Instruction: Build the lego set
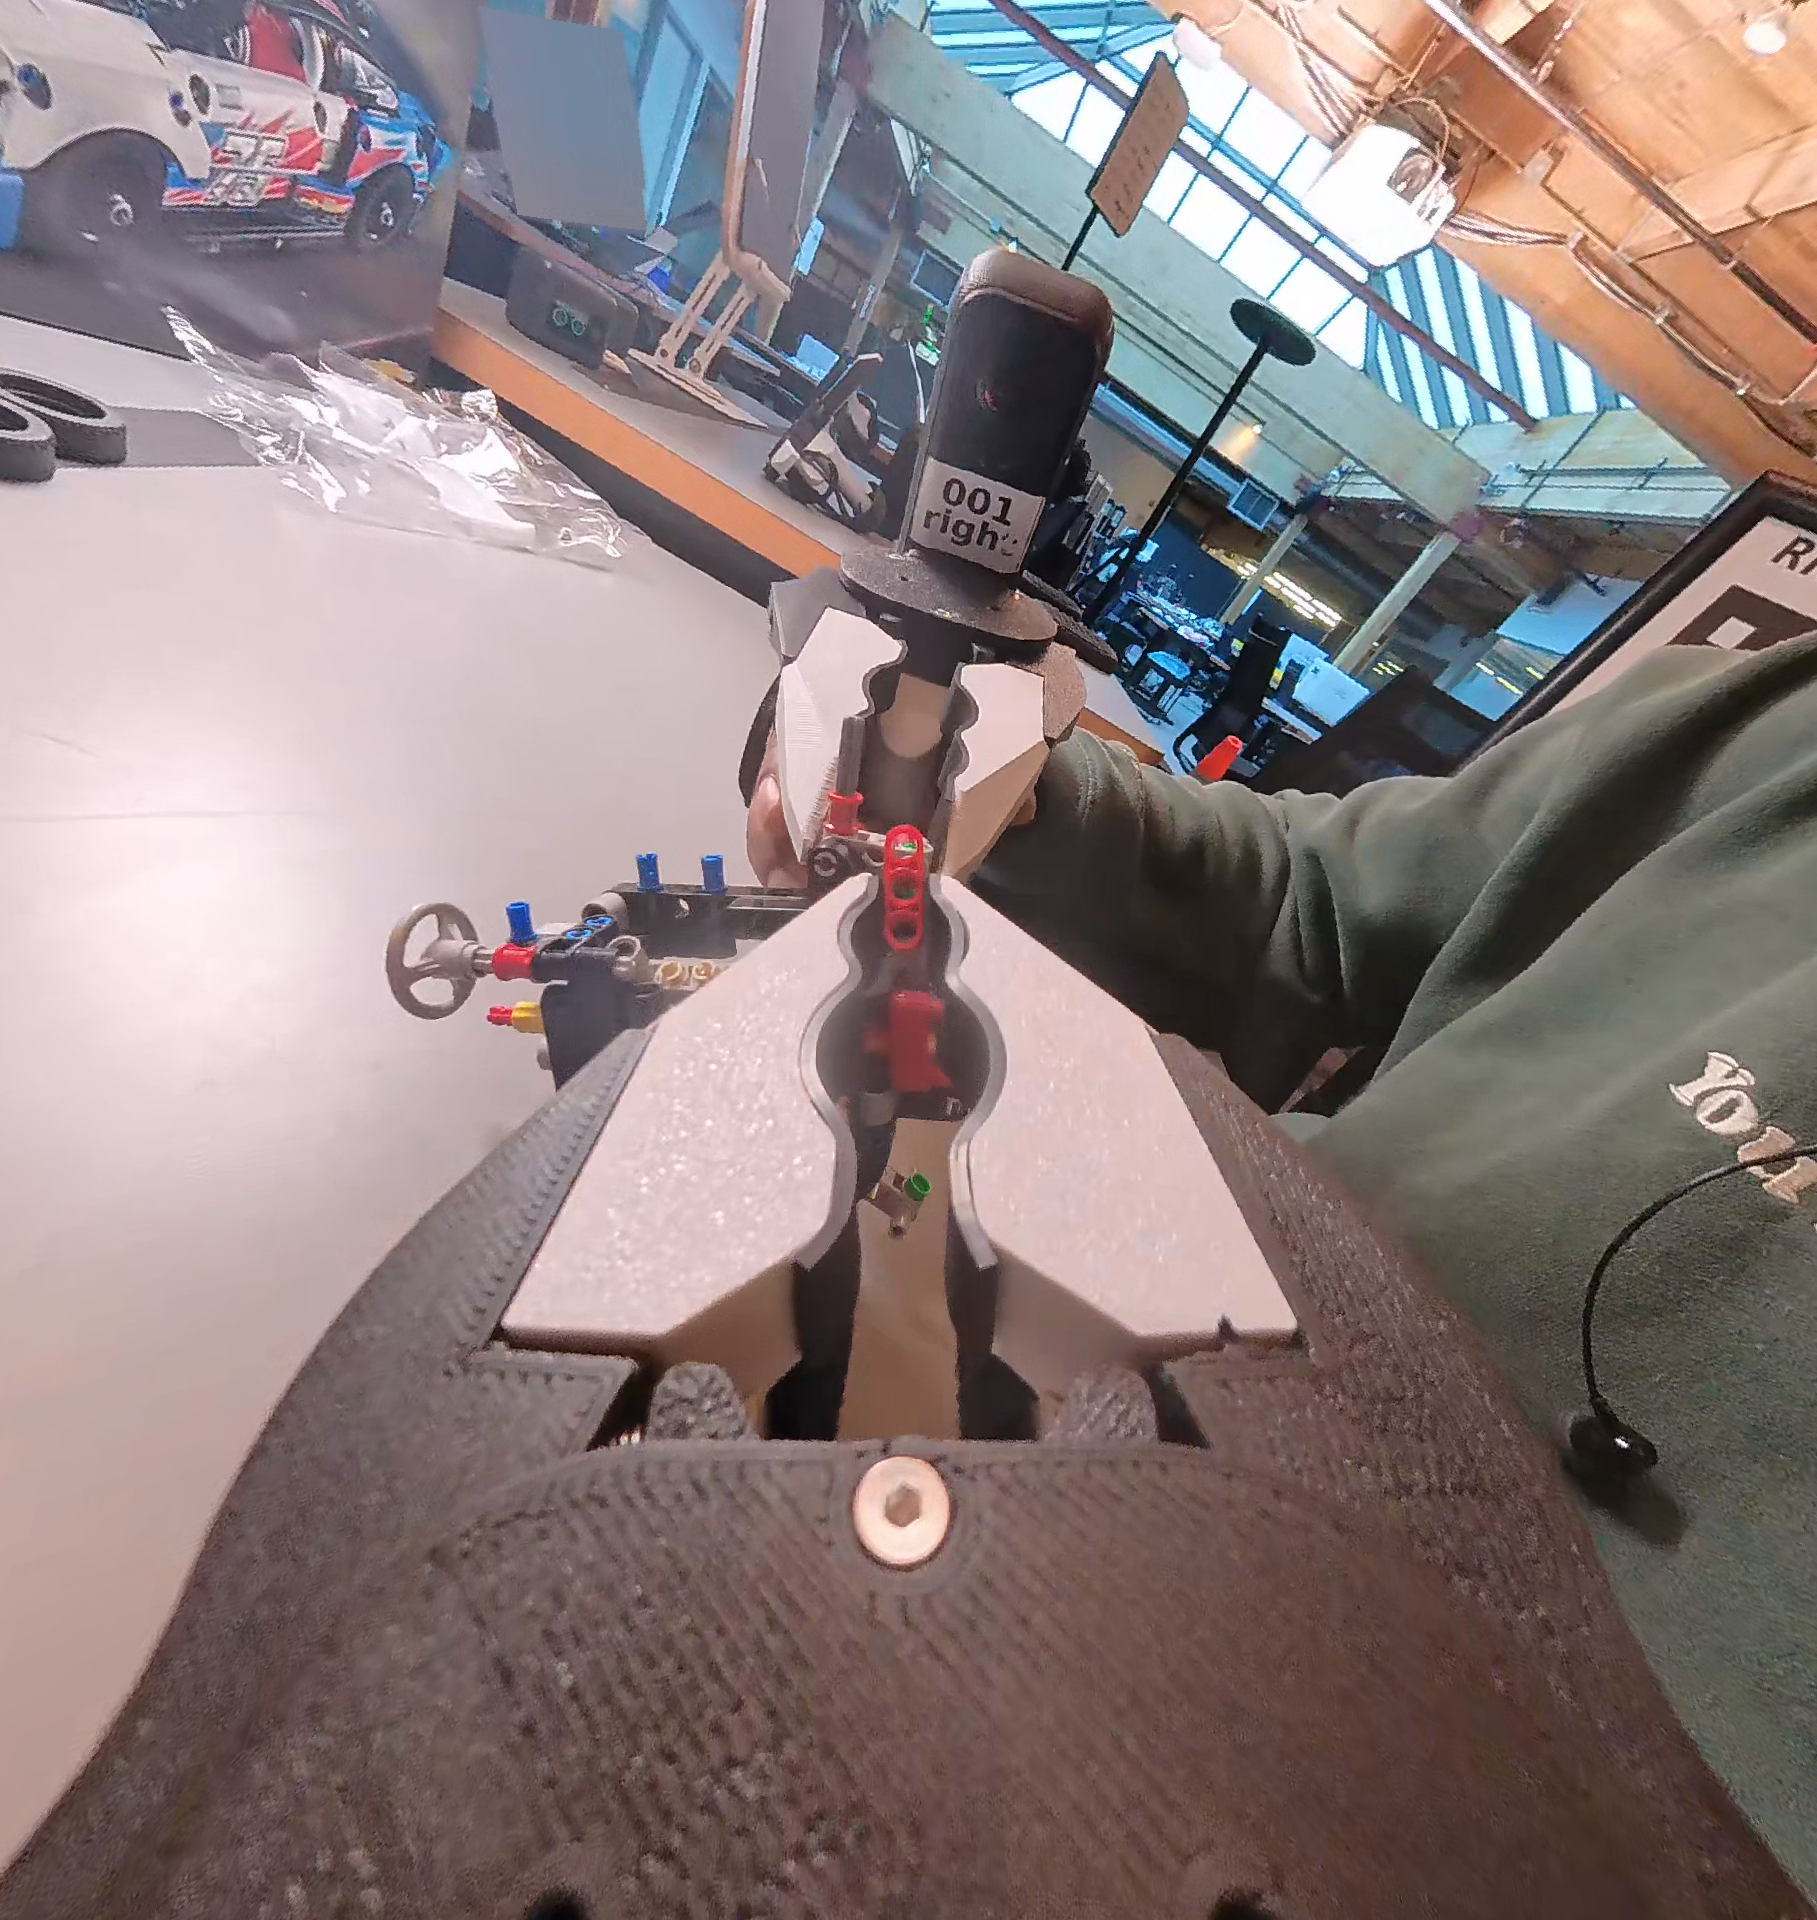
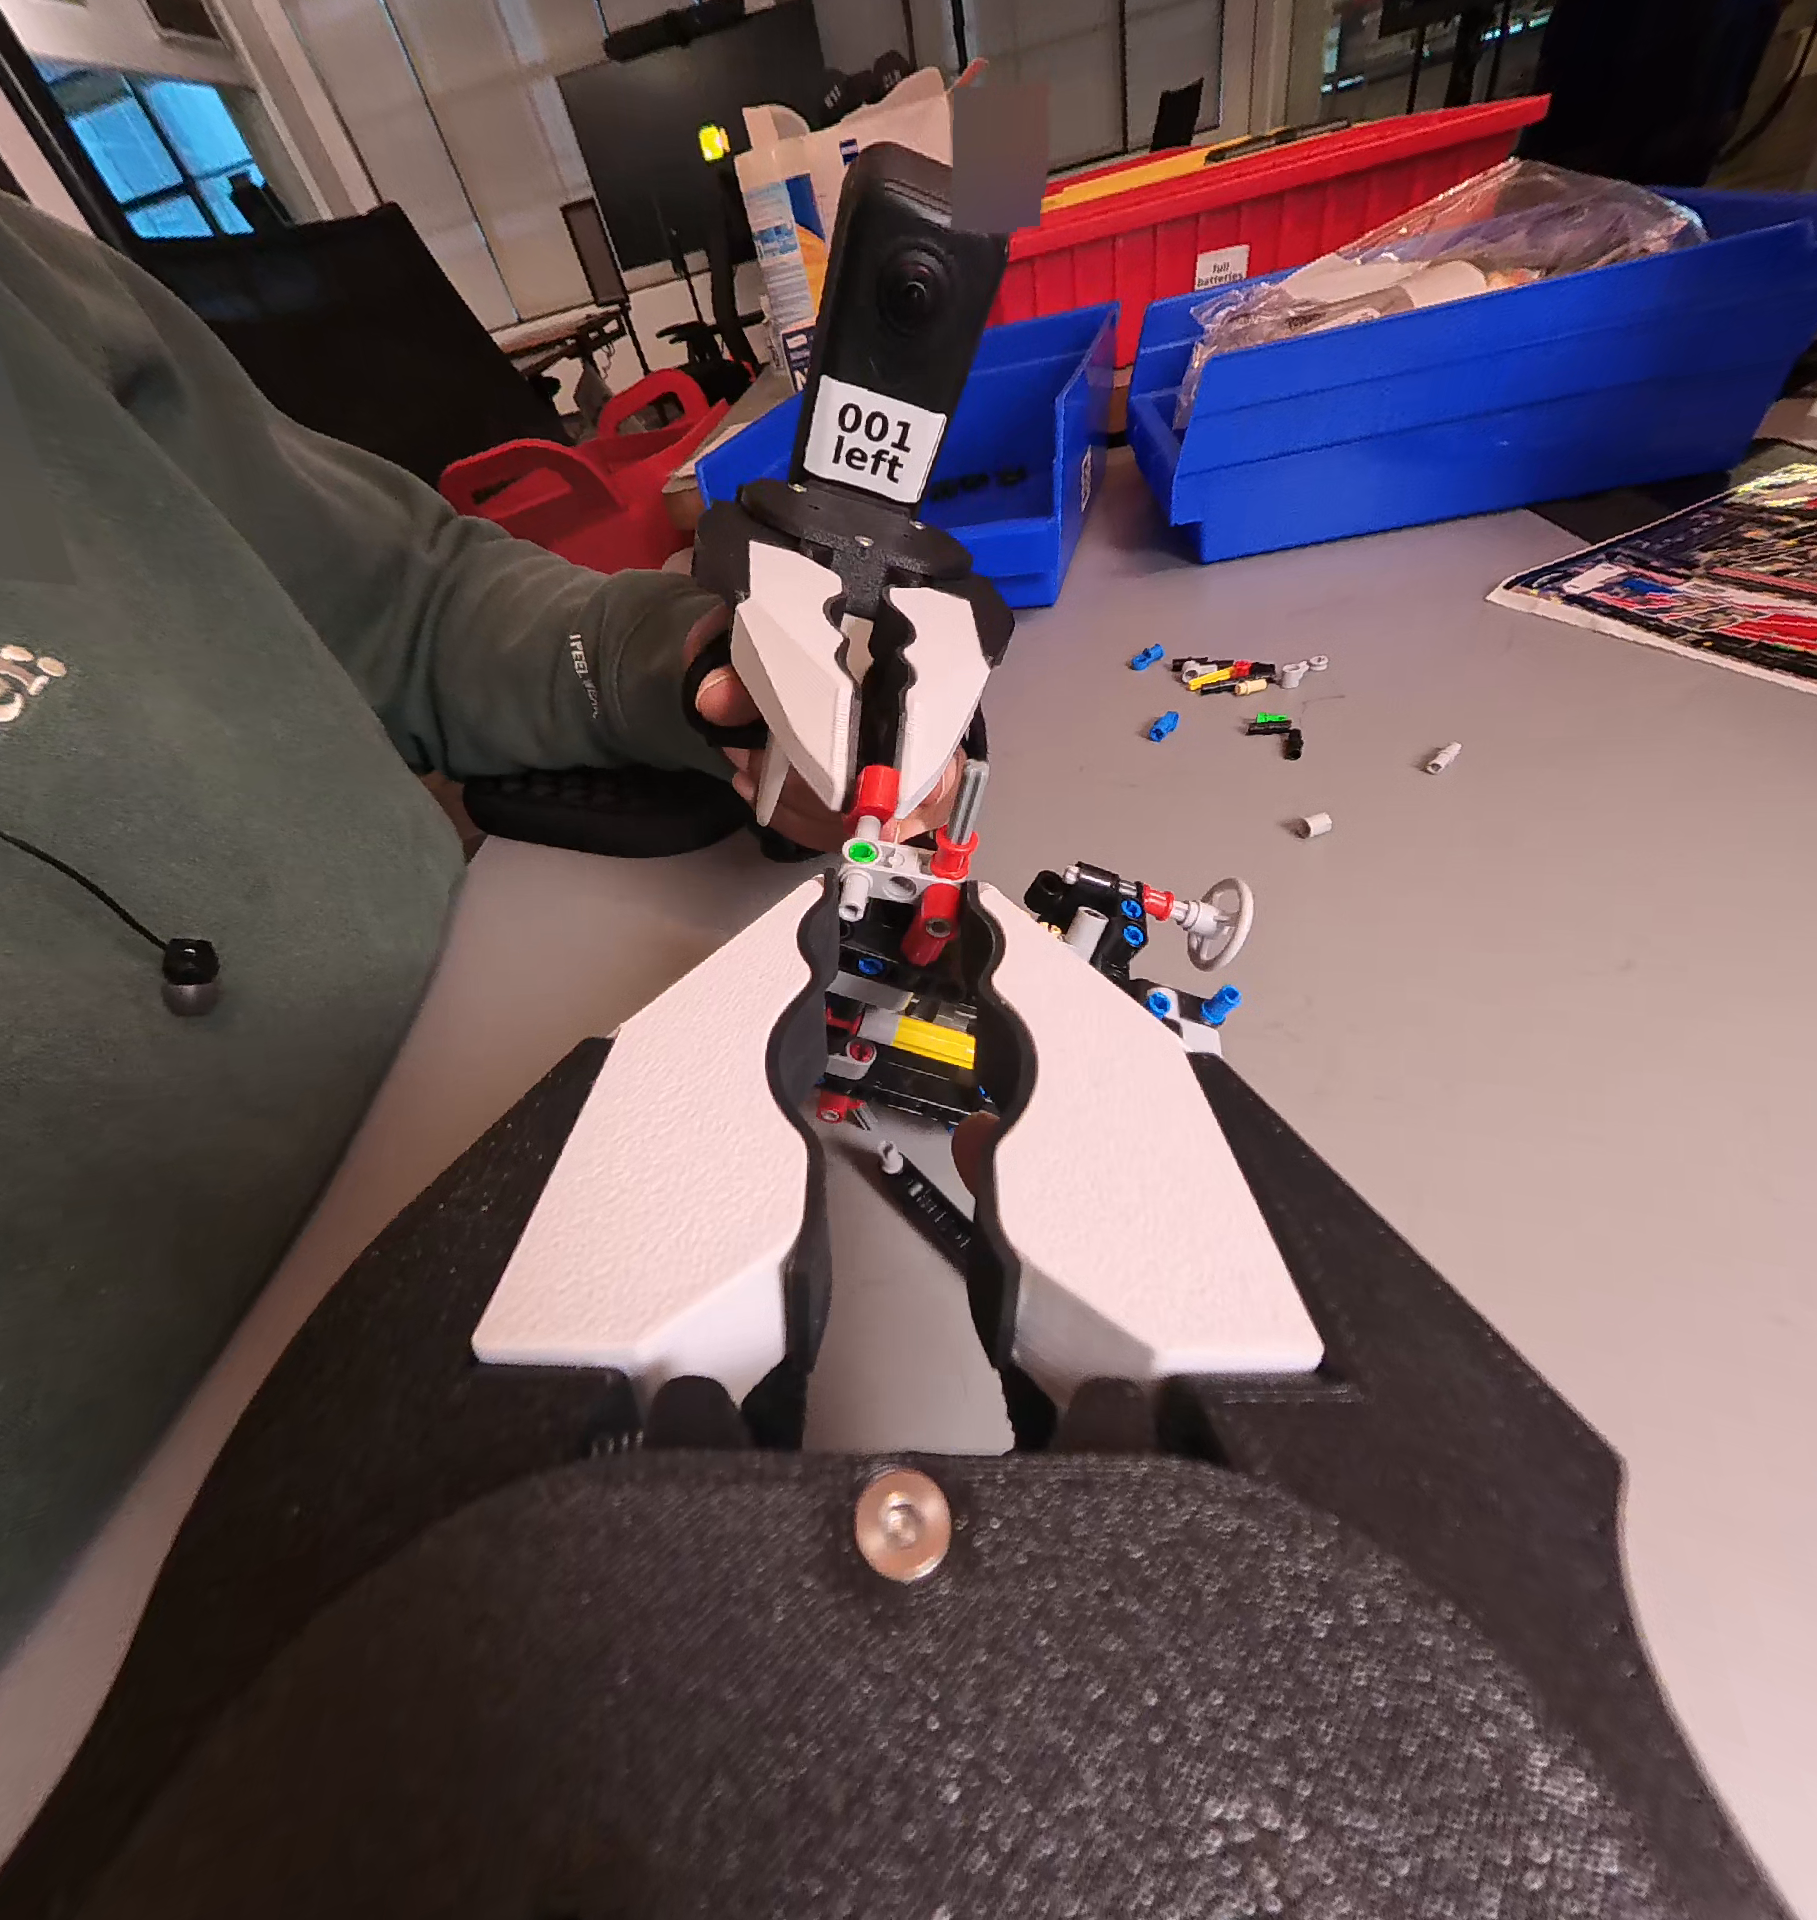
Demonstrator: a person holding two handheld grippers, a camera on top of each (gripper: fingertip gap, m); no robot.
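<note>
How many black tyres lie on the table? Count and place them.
2: one tyre at the left wrist view's left edge, the other just beside it. More may be hidden.

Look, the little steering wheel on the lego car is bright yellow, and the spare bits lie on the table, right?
Not quite: the steering wheel is grey, not yellow, as the right wrist view shows. The spare bits do lie loose on the table.

Right wrist view: bare worktop (image 2: 1506, 1039) at frame right gives open passage. Loose small parts (image 2: 1231, 681) scattered centre right, blue bins (image 2: 1455, 416) across upper right, booklet (image 2: 1714, 592) at right edge. Left wrist view: plastic wrap (image 1: 384, 447) and tyres (image 1: 31, 421) block upper left; lower left bare.
</note>
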